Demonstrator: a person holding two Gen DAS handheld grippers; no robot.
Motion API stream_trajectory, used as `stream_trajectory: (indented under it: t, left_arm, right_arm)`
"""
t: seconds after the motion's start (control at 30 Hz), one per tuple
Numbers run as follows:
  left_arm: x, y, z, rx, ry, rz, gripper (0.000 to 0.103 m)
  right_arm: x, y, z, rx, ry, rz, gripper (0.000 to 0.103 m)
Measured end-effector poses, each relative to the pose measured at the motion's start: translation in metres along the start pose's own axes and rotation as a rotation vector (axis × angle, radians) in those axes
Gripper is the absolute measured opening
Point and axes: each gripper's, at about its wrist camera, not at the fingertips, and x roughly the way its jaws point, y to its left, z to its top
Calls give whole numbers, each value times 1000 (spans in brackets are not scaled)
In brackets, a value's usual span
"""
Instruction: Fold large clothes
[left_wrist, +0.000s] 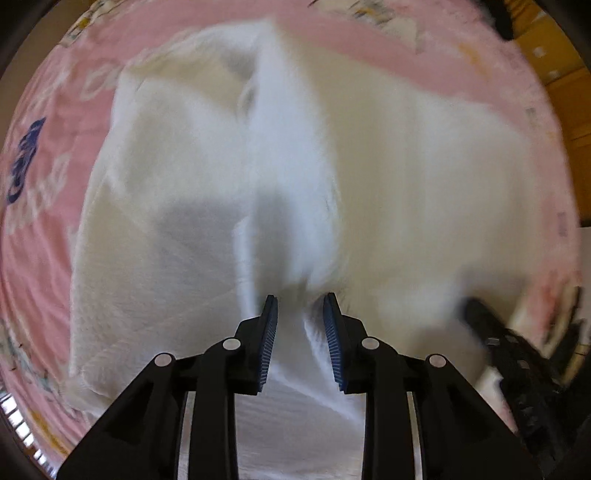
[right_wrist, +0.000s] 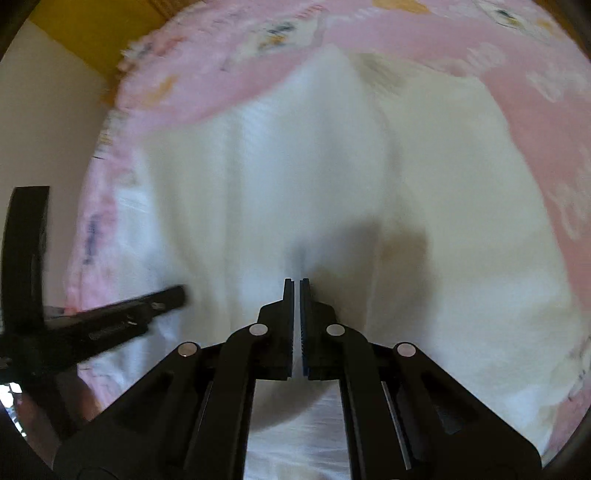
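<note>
Left wrist view, nearest first: the left gripper (left_wrist: 300, 301), black with blue ribbed pads, is pointing down at a large white soft-fabric garment (left_wrist: 229, 206). Jaws are standing apart with a visible gap. A raised ridge of the white cloth is running up between them, but the pads are not pressing on it; white fabric is showing on either side of the fold inside the gap.

Beyond the fingertips the garment is spreading wide, blurred, with a tall crease climbing away from the gripper toward the far edge. A grey shadow is falling on the cloth just past the tips.

The garment is lying on a pink printed bed cover (left_wrist: 55, 236) with white and blue cartoon patterns, which is showing round the cloth on the left and far sides. At lower right the other black tool is intruding, blurred.

Right wrist view, nearest first: the right gripper (right_wrist: 296, 281) is sitting with its jaws drawn together, only a hairline slit between the pads. Whether any cloth is caught in that slit cannot be told; white fabric is lying directly beneath and ahead.

The white garment (right_wrist: 258, 177) is filling the middle ground, softly rumpled, shadow just beyond the tips. At left, the left gripper's black body (right_wrist: 122, 314) is reaching in over the cloth edge. Farther off, the pink cover (right_wrist: 406, 40), then a yellow-brown wall or panel (right_wrist: 92, 33) at upper left.
</note>
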Motion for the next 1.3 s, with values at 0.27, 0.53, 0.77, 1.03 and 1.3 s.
stream_trajectory:
  t: [0.27,0.53,0.77,1.03,1.3]
  left_arm:
    - [-10,27,-14,-49,-33,23,32]
    - [-30,12,-53,-78,-105,46,31]
    - [-65,12,-121,-93,-160,203,29]
    - [-152,38,-226,-162,-204,299,61]
    - [-178,88,-319,-189,-115,260,86]
  right_arm:
    - [-9,0,-21,35,-24,-78,3]
    - [-8,30,-70,-18,-9,-8,3]
    - [-75,-4,-126,19,-25,79,3]
    - [-224,-93,-196,-61,-71,70,41]
    - [-247,-185,-265,-35,-18,-13,65]
